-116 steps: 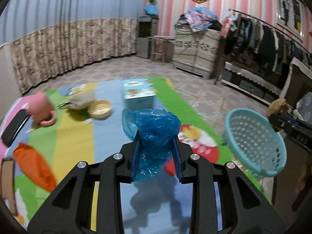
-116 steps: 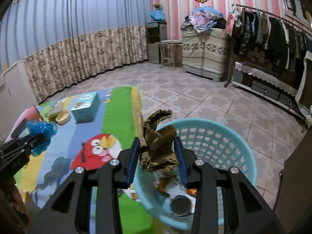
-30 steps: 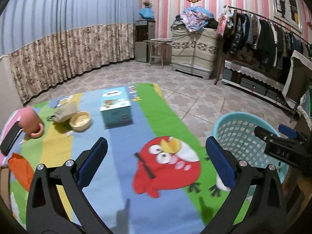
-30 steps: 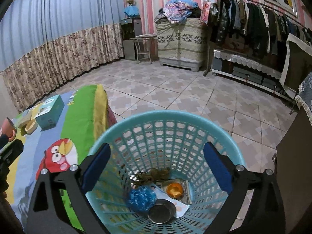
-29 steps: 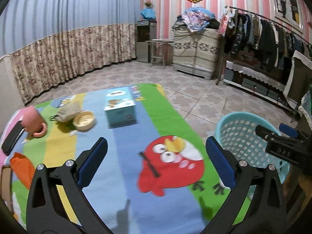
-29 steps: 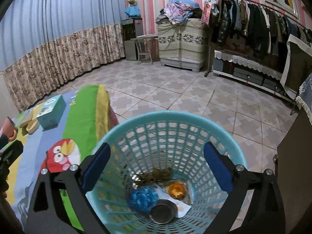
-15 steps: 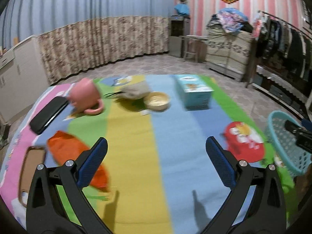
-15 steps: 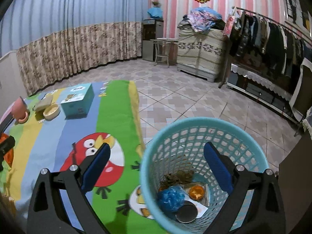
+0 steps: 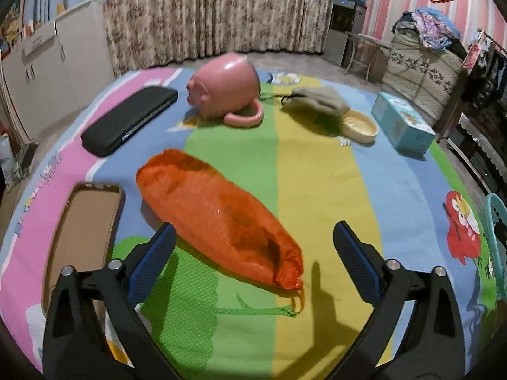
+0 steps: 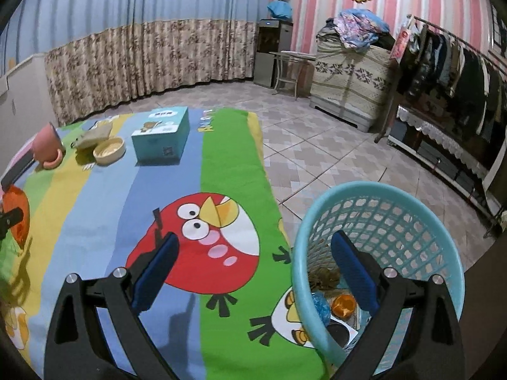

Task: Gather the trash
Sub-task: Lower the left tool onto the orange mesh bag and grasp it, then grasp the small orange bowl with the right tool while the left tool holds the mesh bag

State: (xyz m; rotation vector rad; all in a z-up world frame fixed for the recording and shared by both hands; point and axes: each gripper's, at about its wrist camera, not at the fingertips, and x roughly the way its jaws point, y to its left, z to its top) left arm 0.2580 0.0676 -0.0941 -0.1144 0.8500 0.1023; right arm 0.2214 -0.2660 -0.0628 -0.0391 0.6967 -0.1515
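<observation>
Left gripper [image 9: 253,255], jaws wide and empty, lines up on the orange bag [image 9: 218,215] between them; next, drop and close. Right gripper [image 10: 253,266] empty, wide, by the basket [image 10: 377,196].

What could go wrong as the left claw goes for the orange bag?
The left claw is open over the orange bag; thin, limp plastic may slip or only pinch partly. The brown tray lies close beside it and could get bumped. The basket stands off the mat's far edge, so the bag could drop in transit.

Bag [image 9: 218,218] on mat [image 9: 317,190], basket [image 10: 380,253] rightward
</observation>
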